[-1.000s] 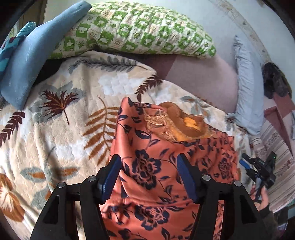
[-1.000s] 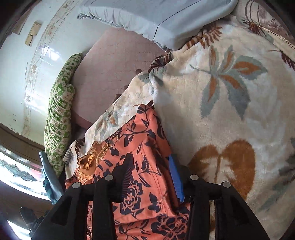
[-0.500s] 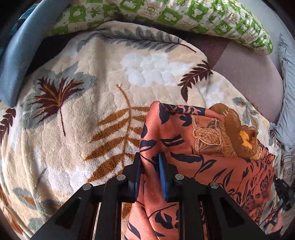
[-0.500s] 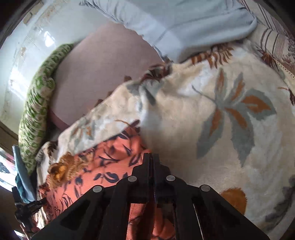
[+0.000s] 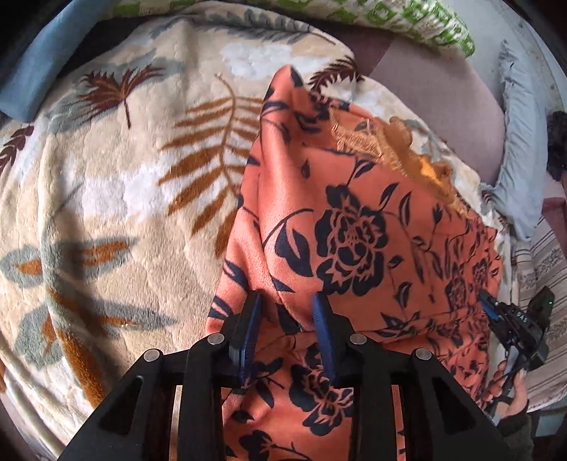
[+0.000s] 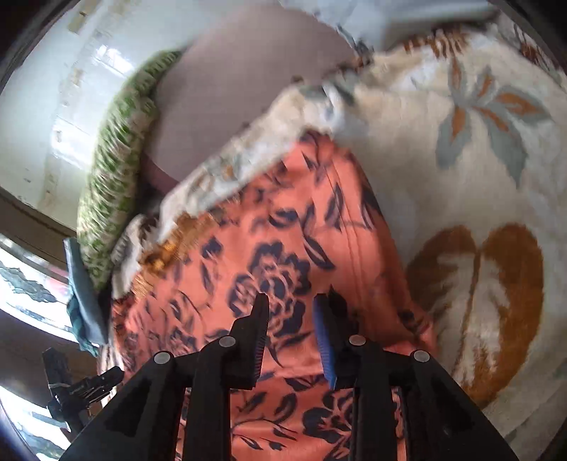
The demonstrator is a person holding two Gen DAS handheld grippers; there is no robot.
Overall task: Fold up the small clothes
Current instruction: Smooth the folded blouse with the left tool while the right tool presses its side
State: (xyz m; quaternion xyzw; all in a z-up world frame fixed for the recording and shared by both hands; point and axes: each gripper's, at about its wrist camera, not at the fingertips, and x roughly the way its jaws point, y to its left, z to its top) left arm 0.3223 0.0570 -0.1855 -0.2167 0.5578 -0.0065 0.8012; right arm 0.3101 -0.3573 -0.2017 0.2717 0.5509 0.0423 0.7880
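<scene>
An orange garment with dark blue flowers [image 5: 354, 230] lies folded on a leaf-patterned fleece blanket [image 5: 124, 212]. Its gold embroidered neckline [image 5: 407, 159] is at the far side. My left gripper [image 5: 287, 315] hovers over the near left fold. Its jaws are opening, with a ridge of fabric between the blue pads and neither pad pressing on it. In the right wrist view my right gripper [image 6: 292, 319] stands over the garment [image 6: 283, 248] near its right edge. Those jaws are opening too, with the cloth lying loose under them. A hand holds the right gripper [image 5: 510, 326] at the garment's right end.
A green checked pillow [image 5: 407, 21] and a mauve sheet [image 5: 443, 88] lie beyond the blanket. A blue cloth [image 5: 39, 71] sits at the far left, and a grey-blue pillow [image 5: 517, 142] at the far right. Bare blanket [image 6: 478, 177] spreads right of the garment.
Both grippers closed on the garment half a second ago. Now both have parted their jaws and sunk lower, and the fabric lies folded beneath them.
</scene>
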